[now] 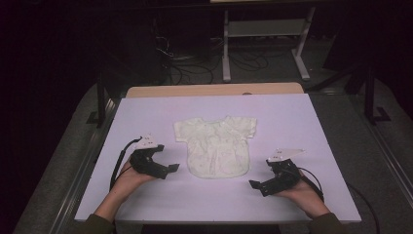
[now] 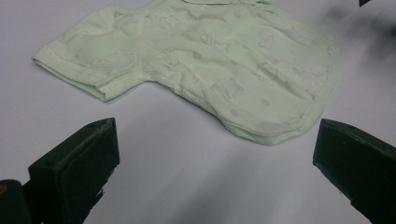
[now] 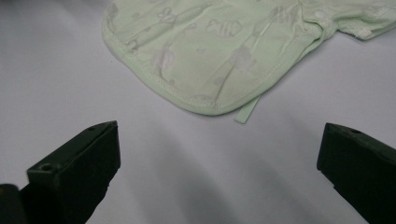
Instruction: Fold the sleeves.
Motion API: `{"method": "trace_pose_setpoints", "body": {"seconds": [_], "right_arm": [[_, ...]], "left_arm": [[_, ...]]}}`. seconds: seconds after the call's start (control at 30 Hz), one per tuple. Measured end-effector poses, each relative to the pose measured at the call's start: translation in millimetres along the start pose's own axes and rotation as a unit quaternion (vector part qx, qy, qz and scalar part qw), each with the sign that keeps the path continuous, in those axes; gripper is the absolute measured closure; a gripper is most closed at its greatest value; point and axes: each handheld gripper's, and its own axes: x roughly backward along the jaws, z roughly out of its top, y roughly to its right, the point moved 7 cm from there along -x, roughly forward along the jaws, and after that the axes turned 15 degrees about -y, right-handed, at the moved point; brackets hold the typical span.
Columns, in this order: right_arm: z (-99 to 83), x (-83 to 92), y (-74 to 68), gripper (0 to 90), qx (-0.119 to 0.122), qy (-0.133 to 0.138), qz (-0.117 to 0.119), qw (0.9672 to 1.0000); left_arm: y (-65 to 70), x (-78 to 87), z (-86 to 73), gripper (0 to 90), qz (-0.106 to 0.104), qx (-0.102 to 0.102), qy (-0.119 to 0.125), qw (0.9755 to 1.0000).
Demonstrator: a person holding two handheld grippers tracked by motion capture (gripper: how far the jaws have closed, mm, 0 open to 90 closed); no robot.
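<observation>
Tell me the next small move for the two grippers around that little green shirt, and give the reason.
Probably bring both grippers in toward the shirt's bottom corners. The shirt lies flat and untouched on the table; the left gripper and right gripper sit either side of its hem, jaws wide open and empty, each aimed at the hem.

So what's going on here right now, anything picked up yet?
Nothing is picked up yet. A person holds a hand-held gripper in each hand, one on either side of a small pale green baby shirt that lies flat on the white table. The left hand-held gripper and the right hand-held gripper both point at the shirt's lower hem with jaws wide open, apart from the cloth. A thin strip pokes out under the hem.
</observation>
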Motion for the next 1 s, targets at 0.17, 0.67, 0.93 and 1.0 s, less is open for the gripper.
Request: {"method": "trace_pose_setpoints", "body": {"seconds": [0.17,0.67,0.93,1.0], "right_arm": [[-0.1,0.0,-0.2,0.0,-0.001,-0.001,0.000,1.0000],[-0.3,-0.4,-0.1,0.0,-0.001,-0.001,0.000,1.0000],[-0.3,-0.9,-0.1,0.0,-0.001,-0.001,-0.001,1.0000],[-0.5,-1.0,-0.1,0.0,-0.002,-0.001,-0.001,1.0000]], "left_arm": [[-1.3,-2.3,2.1,0.3,0.004,-0.002,-0.001,1.0000],[-5.6,-7.8,8.5,0.3,0.006,0.002,0.000,1.0000],[-9.7,-9.8,11.5,0.3,0.010,0.009,0.002,0.9999],[-10.2,-10.0,12.5,0.3,0.012,0.010,0.002,0.9999]]}}
